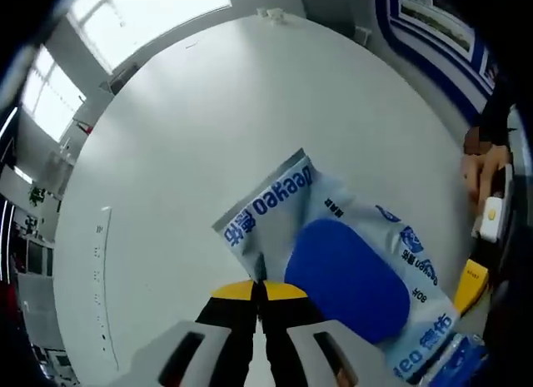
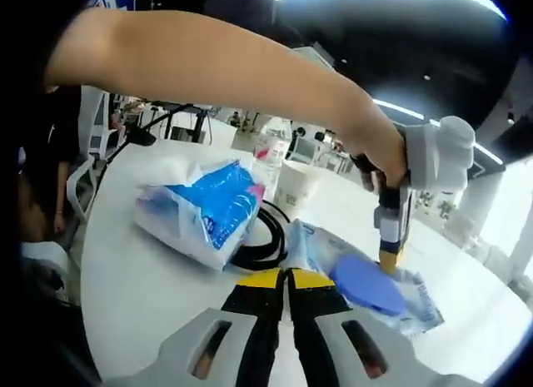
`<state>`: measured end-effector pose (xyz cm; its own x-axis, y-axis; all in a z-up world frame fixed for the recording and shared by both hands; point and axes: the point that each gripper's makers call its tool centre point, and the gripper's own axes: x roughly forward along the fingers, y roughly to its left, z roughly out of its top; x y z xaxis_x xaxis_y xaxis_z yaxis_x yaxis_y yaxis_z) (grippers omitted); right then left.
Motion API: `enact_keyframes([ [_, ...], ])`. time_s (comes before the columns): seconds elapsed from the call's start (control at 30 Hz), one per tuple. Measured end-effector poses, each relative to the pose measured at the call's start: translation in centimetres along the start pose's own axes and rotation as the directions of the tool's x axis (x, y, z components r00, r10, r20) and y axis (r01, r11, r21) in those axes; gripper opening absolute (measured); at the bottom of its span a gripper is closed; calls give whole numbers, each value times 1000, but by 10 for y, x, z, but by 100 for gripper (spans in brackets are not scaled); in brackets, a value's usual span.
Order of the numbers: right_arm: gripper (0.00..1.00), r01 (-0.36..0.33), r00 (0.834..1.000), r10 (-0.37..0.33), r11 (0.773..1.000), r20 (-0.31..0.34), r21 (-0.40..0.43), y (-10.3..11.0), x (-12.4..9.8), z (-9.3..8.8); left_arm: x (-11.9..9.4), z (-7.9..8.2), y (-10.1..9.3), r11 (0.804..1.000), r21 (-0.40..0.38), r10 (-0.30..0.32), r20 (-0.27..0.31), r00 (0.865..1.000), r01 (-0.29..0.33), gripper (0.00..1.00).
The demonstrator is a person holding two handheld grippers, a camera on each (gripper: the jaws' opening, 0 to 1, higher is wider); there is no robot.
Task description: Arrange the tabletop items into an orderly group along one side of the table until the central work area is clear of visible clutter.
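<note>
left gripper: jaws clenched on the near edge of the wet-wipes pack, which lies flat on the white table. right gripper: jaws pressed together, grasping nothing. in the right gripper view, the same pack rests just beside a coiled black cable; a blue-and-white tissue pack lies beyond the cable, near a white paper cup.

Daylight from blown-out windows washed the round white tabletop evenly; ceiling strip lights glared, and fisheye edges bent and blurred.
</note>
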<state>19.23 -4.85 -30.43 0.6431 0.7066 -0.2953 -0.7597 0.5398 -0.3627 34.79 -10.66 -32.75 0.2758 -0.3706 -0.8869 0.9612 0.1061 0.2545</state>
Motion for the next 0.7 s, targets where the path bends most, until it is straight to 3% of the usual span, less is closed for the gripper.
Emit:
enact_keyframes([
  [0.3,9,-32,999,33,999,-12,18,10,-2,-1,-6,-3,1,999,-28,36,51,998,-35,11],
  [0.43,11,-31,999,31,999,-17,24,8,-10,3,-14,-3,7,995,-59,86,75,993,-81,19],
  [0.7,15,-9,1000,8,1000,23,11,-2,-28,18,-34,-4,9,993,-69,104,109,989,-97,26],
])
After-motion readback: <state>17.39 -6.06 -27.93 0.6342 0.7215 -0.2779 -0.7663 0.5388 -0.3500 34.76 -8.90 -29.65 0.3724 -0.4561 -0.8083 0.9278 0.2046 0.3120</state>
